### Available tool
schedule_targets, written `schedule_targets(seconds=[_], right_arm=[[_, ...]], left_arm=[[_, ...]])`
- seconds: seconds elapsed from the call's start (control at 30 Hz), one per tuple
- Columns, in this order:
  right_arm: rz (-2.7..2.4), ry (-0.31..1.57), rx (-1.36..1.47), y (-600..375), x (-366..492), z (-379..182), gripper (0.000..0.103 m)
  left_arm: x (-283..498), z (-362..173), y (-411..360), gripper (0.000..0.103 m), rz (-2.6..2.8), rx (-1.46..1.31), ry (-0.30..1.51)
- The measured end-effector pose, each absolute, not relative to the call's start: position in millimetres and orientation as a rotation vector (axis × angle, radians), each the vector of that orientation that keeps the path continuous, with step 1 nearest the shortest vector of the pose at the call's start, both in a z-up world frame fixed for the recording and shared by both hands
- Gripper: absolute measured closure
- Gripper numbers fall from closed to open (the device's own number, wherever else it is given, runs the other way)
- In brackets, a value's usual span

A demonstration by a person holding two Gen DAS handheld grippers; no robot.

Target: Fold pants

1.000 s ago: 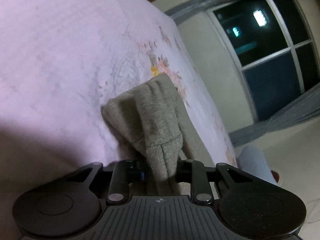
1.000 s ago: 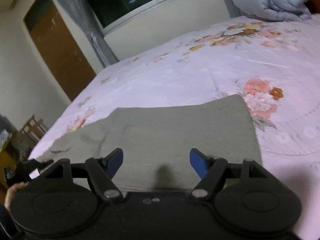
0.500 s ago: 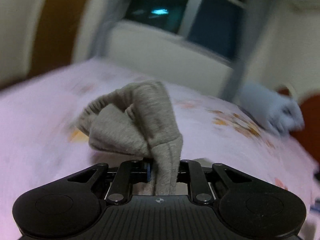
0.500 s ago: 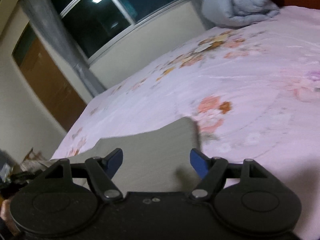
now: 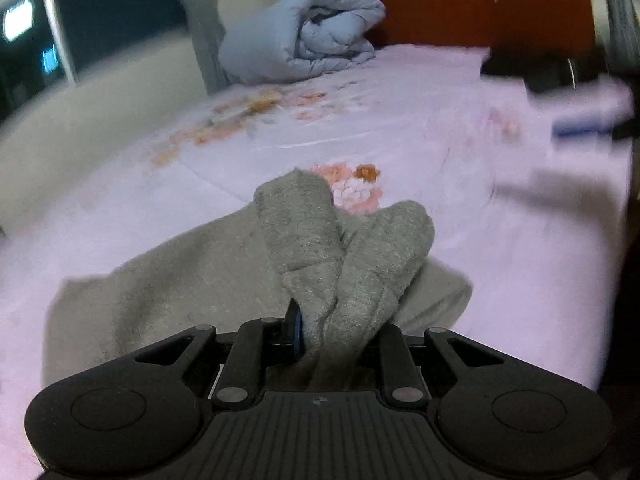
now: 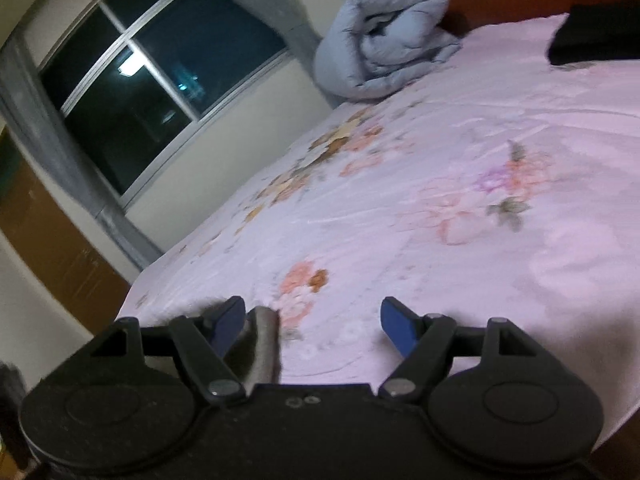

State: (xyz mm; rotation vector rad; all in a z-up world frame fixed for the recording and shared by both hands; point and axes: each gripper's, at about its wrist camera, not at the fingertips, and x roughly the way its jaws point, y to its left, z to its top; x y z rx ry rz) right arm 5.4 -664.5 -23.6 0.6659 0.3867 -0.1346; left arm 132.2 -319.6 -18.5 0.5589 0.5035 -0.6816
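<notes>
our left tongs (image 5: 320, 332) are clamped on a bunched fold of the grey pants (image 5: 344, 248); our right tongs (image 6: 312, 320) stand apart, the pants' edge just inside the left finger.

Both views are shot from wrist cams, low over the pink floral bedsheet (image 5: 400, 128) and angled down along the fingers. The left one is pointed toward the reddish-brown wooden headboard (image 5: 420, 0), with the grey knit pants (image 5: 192, 272) seen very close up. The right one is tilted, faced more toward the dark window (image 6: 160, 92). Shared by both: the rolled pale-blue quilt (image 5: 304, 32), the sheet's flower print and the window. Some blur is seen in the left view.
</notes>
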Motion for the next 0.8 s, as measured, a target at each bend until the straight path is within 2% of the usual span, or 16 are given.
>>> schedule_targets(seconds=[0.17,0.3,0.37,0.43,0.47,0.5,0.53,0.57,0.73,0.8], right_arm=[[-0.151,0.373,0.685,-676.3,0.8,-28.3,0.034],[-0.137,0.398,0.707,-676.0,3.7,-37.3,0.034],[-0.133,0.408,0.706,-674.9,5.8,-38.2,0.034],[-0.135,0.404,0.703,-676.0,4.1,-34.8,0.034],[-0.136,0.396,0.693,-676.8,1.2,-31.8,0.034],[-0.141,0.388,0.671,-677.7,-1.5,-28.4,0.033],[-0.148,0.384,0.654,-678.6,-3.2,-25.9,0.033],[-0.153,0.382,0.648,-679.3,-4.3,-24.7,0.032],[-0.064,0.396,0.587,-655.1,7.0,-12.4,0.033],[0.042,0.426,0.521,-626.1,22.8,-4.0,0.037]], left_arm=[[117.5,4.4,-322.4,0.086,-0.572,0.653,0.362],[126.6,-4.4,-349.4,0.084,-0.535,0.741,0.363],[123.1,-24.2,-367.7,0.075,-0.560,0.835,0.456],[102.2,-24.1,-366.8,0.065,-0.531,0.874,0.374],[96.1,-17.2,-357.8,0.049,-0.550,0.839,0.370],[91.5,-6.7,-344.6,0.023,-0.542,0.788,0.372],[88.2,2.9,-330.8,0.008,-0.545,0.741,0.374],[84.8,14.1,-312.9,0.000,-0.555,0.676,0.359],[106.6,57.7,-216.0,0.000,-0.489,0.343,0.405],[131.0,57.7,-183.8,0.000,-0.446,0.220,0.515]])
